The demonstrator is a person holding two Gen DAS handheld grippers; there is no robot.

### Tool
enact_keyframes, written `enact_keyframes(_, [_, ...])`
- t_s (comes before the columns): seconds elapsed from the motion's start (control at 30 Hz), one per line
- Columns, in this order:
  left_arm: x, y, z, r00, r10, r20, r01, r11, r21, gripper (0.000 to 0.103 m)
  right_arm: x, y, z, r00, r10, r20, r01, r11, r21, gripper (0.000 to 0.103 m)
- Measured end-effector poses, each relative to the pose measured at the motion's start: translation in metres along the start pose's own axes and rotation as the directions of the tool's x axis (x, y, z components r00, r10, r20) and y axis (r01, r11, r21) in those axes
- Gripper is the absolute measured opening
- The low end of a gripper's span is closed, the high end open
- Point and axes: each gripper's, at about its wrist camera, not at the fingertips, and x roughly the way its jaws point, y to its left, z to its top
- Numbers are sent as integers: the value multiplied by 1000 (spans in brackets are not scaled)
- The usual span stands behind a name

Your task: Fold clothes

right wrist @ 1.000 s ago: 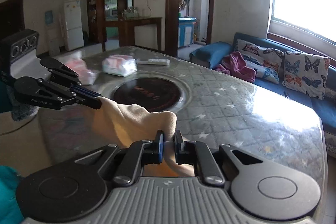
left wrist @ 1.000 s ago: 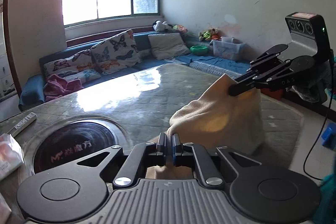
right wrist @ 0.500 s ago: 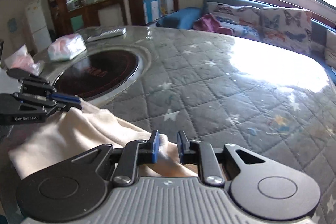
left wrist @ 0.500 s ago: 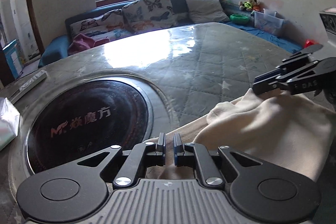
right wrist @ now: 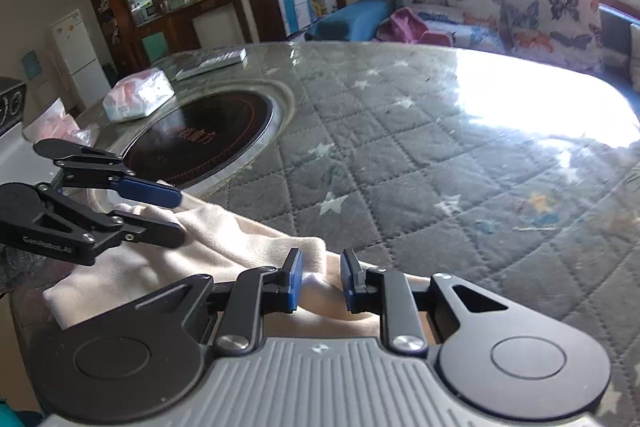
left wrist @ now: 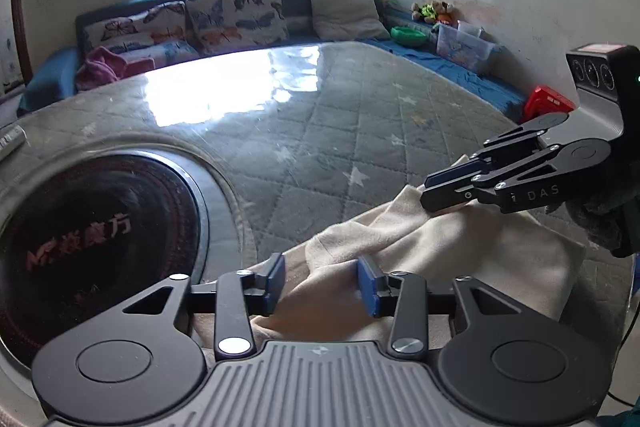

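Observation:
A cream cloth [left wrist: 460,251] lies folded on the near edge of the quilted table [left wrist: 320,115]; it also shows in the right wrist view [right wrist: 224,239]. My left gripper [left wrist: 322,281] is open, its blue pads either side of the cloth's left corner, and it shows from the side in the right wrist view [right wrist: 176,213]. My right gripper [right wrist: 318,281] is open over the cloth's right corner. In the left wrist view the right gripper [left wrist: 426,189] rests low on the cloth's far corner.
A round black cooktop [left wrist: 92,239] is set into the table left of the cloth. Plastic-wrapped packs [right wrist: 138,95] and a remote [right wrist: 212,59] lie beyond it. A sofa with butterfly cushions [left wrist: 236,11] runs along the far wall.
Both grippers lowered the cloth from the air onto the table, then opened and let go of its corners.

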Motion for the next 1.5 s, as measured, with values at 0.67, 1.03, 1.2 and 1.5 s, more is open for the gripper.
enact_keyframes(0.67, [21,-10,5,986,164,42,-166,985,54,20,11,13,5,987,-132,92,138,989,-54,4])
enact_keyframes(1.03, [3,-14,13,981,176,78,-178,984,12,35,-4,24,-12,992,-111,55,112,993,-32,7])
enact_keyframes(1.2, [-11,-31,22,988,94,119,-93,996,-13,27,-4,18,-16,993,-98,64,98,995,7,7])
enact_keyframes(1.5, [31,-43,20,996,74,38,-74,997,-20,20,-26,11,-24,987,-128,93,126,992,20,7])
